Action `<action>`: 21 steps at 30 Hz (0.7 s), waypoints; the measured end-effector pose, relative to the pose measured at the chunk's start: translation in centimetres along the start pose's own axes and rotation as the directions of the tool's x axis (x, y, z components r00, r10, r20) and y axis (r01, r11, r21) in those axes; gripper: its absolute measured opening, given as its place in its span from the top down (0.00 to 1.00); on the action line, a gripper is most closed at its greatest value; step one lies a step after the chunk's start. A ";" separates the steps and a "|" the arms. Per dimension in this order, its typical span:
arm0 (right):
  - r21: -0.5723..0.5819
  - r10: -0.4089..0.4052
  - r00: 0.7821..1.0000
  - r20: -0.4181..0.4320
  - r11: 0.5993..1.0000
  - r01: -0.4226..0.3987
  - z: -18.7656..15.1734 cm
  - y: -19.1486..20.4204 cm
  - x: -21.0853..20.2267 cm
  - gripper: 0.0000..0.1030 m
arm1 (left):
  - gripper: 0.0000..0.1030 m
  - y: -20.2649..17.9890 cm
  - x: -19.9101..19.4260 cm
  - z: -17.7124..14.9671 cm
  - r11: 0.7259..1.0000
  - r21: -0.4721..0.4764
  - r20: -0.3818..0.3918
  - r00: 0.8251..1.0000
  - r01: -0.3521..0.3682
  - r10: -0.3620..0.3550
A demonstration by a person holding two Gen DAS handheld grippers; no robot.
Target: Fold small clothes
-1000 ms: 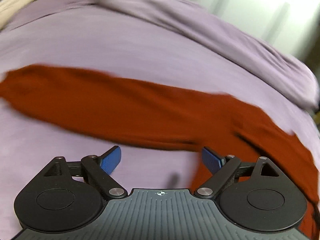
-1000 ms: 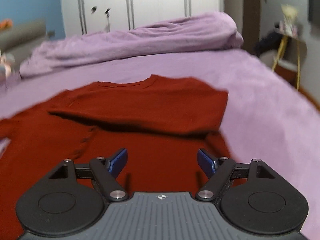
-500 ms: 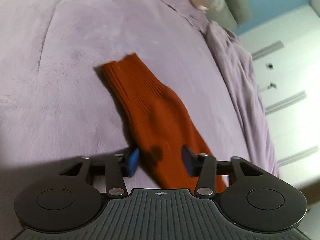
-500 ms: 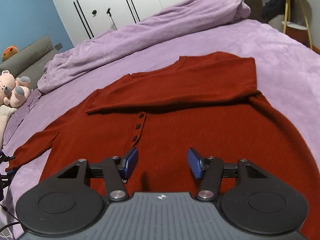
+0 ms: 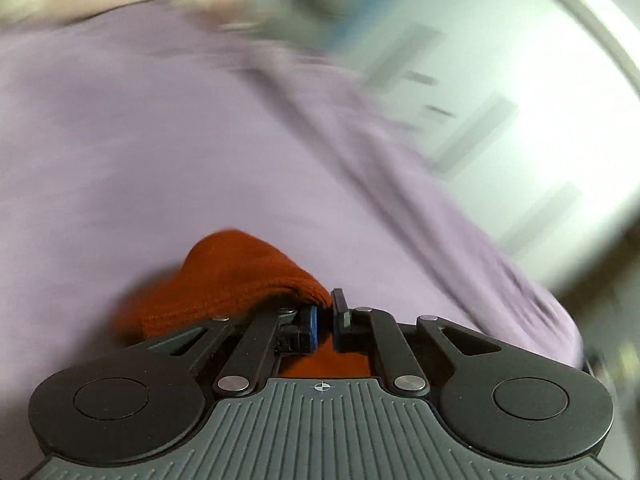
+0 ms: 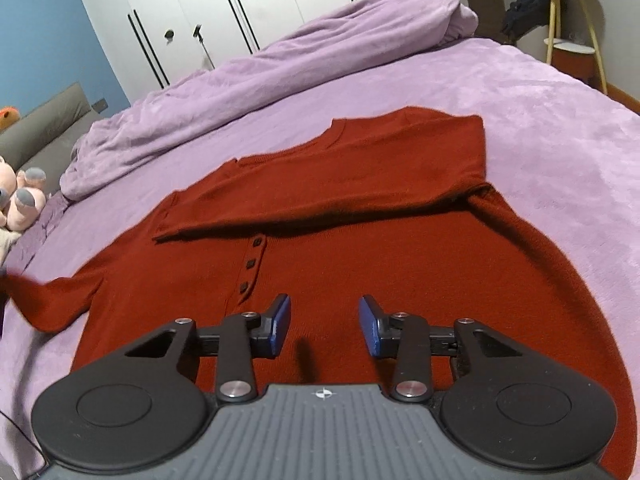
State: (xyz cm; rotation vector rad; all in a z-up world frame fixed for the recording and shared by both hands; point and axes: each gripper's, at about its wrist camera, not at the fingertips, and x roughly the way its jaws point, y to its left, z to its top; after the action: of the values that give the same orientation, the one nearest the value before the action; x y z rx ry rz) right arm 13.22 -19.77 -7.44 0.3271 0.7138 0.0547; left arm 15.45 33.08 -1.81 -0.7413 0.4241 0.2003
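Observation:
A rust-red knit sweater (image 6: 360, 248) lies flat on the purple bed, its buttons facing up. One sleeve (image 6: 360, 184) is folded across the chest. The other sleeve (image 6: 52, 300) stretches out to the left. My left gripper (image 5: 325, 320) is shut on that sleeve's cuff (image 5: 236, 280), which bunches over the left finger; this view is motion-blurred. My right gripper (image 6: 324, 328) is open and empty, hovering just above the sweater's lower front.
The purple bedspread (image 6: 560, 128) surrounds the sweater. A rumpled purple duvet (image 6: 280, 52) lies along the far side. White wardrobe doors (image 6: 248, 4) stand behind. Plush toys (image 6: 24, 200) sit at the left. A small side table (image 6: 572, 40) stands at the right.
My left gripper has closed on the sleeve cuff and lifted it, swinging fast. My right gripper has stayed open and drawn slightly nearer the sweater.

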 end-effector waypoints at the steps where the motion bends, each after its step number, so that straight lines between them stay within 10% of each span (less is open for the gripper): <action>1: 0.005 0.000 1.000 0.006 1.000 0.000 0.1 0.0 -0.1 0.64 | 0.92 -3.2 0.0 -0.8 0.995 0.073 -0.018 0.998 0.061 -0.060; 5: 0.024 0.007 1.000 0.011 1.000 -0.007 0.4 -0.8 -0.4 0.64 | 0.83 -14.4 1.2 -7.0 0.918 0.287 -0.168 0.958 0.274 -0.234; 8: 0.031 0.033 0.999 -0.015 0.999 -0.033 0.8 -1.3 -0.2 0.64 | 0.57 -18.1 3.5 -12.7 0.867 0.365 -0.325 0.919 0.338 -0.222; 10: 0.043 0.074 0.996 -0.046 0.996 -0.072 1.1 -1.6 0.4 0.63 | 0.57 -18.4 5.0 -15.7 0.862 0.370 -0.441 0.882 0.347 -0.166; 21: 0.283 0.336 0.934 -0.123 0.914 -0.291 5.6 -0.6 10.4 0.38 | 0.47 -12.6 4.9 -15.9 0.907 0.414 -0.384 0.918 0.080 0.095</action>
State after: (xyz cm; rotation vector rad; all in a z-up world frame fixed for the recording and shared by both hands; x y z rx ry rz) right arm 24.70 -20.19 -10.20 0.6969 0.8332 0.3001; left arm 19.08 13.13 -6.76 -0.3438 0.8303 -0.0425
